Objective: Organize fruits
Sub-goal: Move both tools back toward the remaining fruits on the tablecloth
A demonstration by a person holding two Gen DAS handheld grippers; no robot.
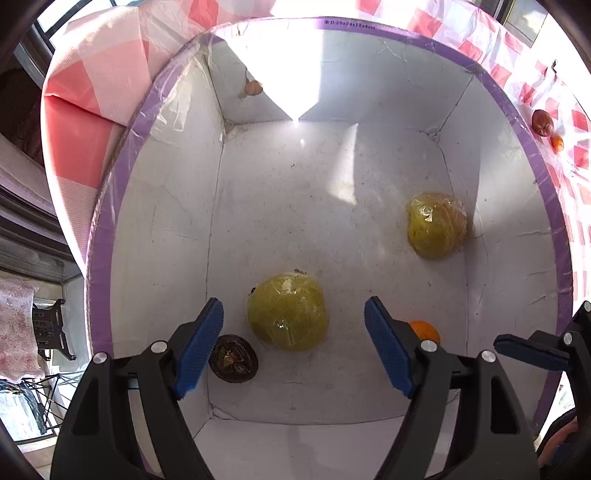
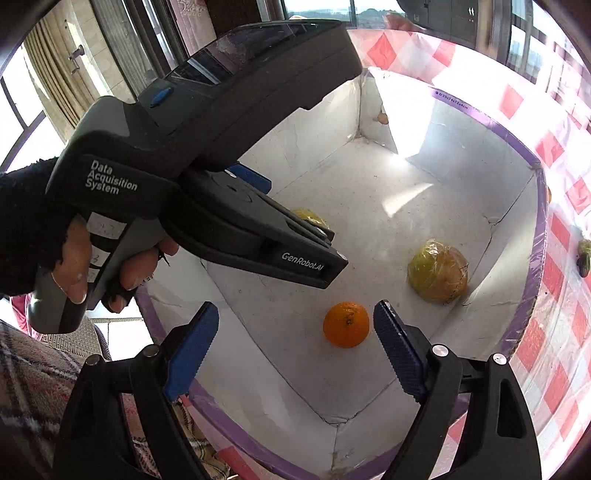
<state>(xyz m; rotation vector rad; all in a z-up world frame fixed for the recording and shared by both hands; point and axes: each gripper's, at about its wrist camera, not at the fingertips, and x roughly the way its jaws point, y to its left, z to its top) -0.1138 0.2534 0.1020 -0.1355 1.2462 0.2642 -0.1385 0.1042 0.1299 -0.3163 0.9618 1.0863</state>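
A white box with a purple rim (image 1: 373, 27) holds the fruit. A wrapped yellow-green fruit (image 1: 288, 312) lies below my open, empty left gripper (image 1: 293, 325). A dark wrinkled fruit (image 1: 233, 358) lies beside the left finger. A second wrapped fruit (image 1: 436, 224) lies by the right wall, also in the right wrist view (image 2: 438, 271). A small orange (image 2: 346, 324) lies below my open, empty right gripper (image 2: 295, 334); it peeks out in the left view (image 1: 426, 329). A small brown fruit (image 1: 253, 88) sits in the far corner.
A red-and-white checked cloth (image 1: 92, 92) covers the table around the box (image 2: 537, 229). A dark red fruit (image 1: 542, 122) and a small orange one (image 1: 557, 143) lie on the cloth to the right. The left tool's body (image 2: 207, 155) crosses the right view.
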